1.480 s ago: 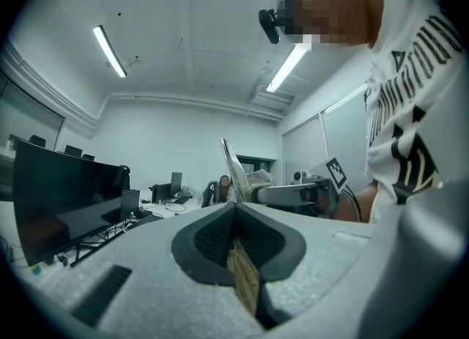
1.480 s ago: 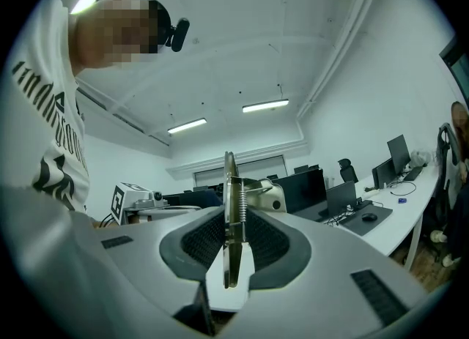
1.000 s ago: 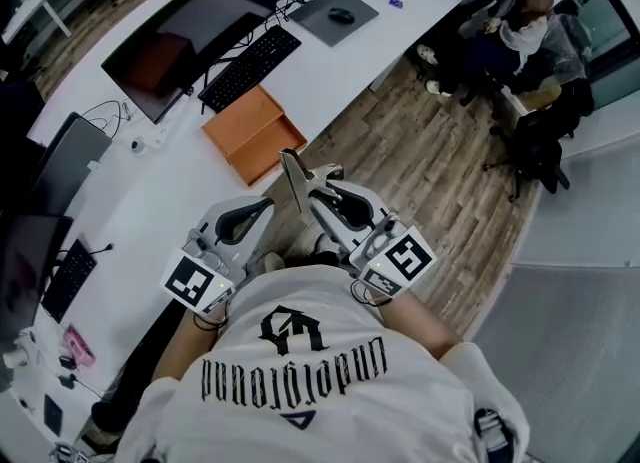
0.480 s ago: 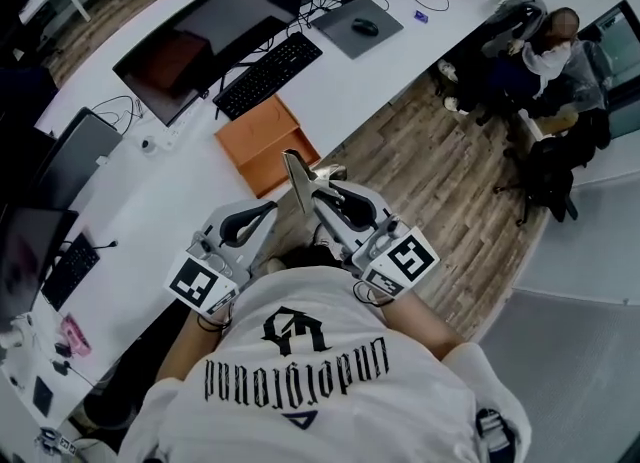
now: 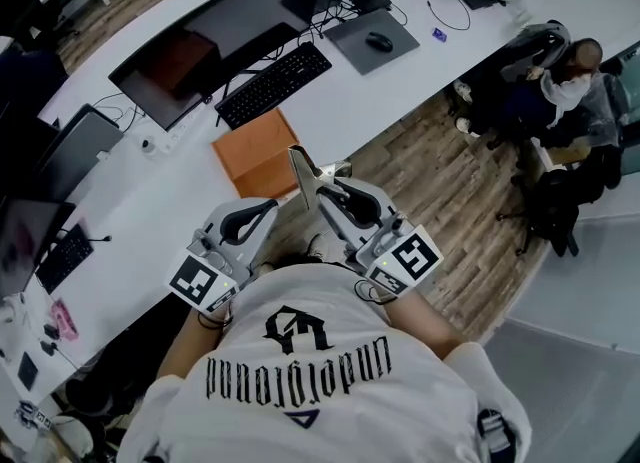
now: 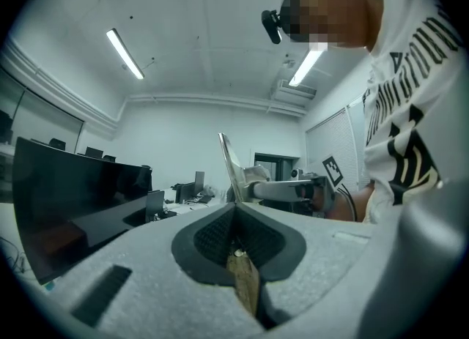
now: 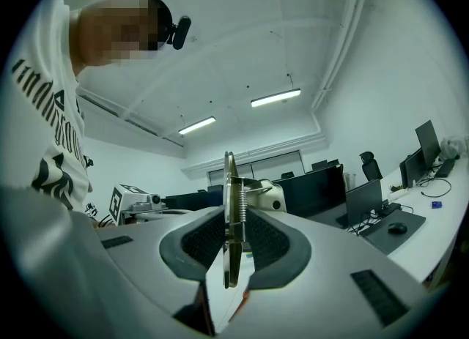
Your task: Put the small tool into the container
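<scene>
Tool (image 7: 231, 213) stands clamped in jaws of right gripper (image 7: 231, 257); left gripper (image 6: 236, 246) jaws closed.

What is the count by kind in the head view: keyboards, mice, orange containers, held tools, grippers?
Keyboards: 2
Mouse: 1
Container: 1
Tool: 1
Grippers: 2
Total: 7
</scene>
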A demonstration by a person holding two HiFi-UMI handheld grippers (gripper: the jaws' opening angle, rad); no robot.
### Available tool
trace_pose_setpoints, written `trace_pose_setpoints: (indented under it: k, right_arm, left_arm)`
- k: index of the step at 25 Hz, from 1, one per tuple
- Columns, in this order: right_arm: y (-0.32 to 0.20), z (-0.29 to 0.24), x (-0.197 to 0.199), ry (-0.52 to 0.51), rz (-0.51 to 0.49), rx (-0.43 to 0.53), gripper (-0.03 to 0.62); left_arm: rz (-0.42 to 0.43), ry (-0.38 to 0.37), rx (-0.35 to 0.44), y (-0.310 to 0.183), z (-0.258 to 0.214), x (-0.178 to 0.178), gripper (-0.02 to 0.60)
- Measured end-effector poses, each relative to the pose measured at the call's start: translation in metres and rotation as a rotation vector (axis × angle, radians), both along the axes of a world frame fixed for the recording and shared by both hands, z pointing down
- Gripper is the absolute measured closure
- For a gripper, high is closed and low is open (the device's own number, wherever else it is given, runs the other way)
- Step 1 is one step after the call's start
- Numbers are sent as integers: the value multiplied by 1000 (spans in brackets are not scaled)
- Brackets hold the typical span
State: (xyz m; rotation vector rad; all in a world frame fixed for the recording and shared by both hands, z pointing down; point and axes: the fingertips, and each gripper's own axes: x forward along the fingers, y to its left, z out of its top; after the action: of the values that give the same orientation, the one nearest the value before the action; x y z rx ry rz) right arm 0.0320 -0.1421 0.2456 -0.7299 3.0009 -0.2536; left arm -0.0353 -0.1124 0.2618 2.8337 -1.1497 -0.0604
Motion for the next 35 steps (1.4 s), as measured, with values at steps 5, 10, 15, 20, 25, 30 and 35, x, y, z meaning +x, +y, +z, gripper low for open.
trace_pose_setpoints:
  k: [5, 10, 15, 20, 25, 30, 35]
  right_arm:
    - [-20, -3, 26, 2, -47, 31, 507]
    - [-33, 6, 44, -7, -113, 22, 507]
    - [-42, 30, 43, 0, -181, -22, 507]
    - [-51, 49, 31, 27, -227, -48, 507]
    - [-60, 63, 15, 49, -248, -82, 507]
    - [-71, 78, -7, 81, -260, -93, 507]
    - [-79, 96, -31, 151, -286, -93, 507]
  left_arm:
    - [-53, 4, -5, -19, -2, 22, 568]
    - [-120, -19, -26, -24, 10, 39, 568]
    - [-178, -20, -63, -24, 23, 40, 568]
    - [-249, -35, -82, -32, 34, 15, 568]
    - [-237, -63, -102, -37, 43, 2, 568]
    - [-222, -56, -139, -48, 60, -17, 568]
    - [-200, -12, -193, -59, 76, -35, 568]
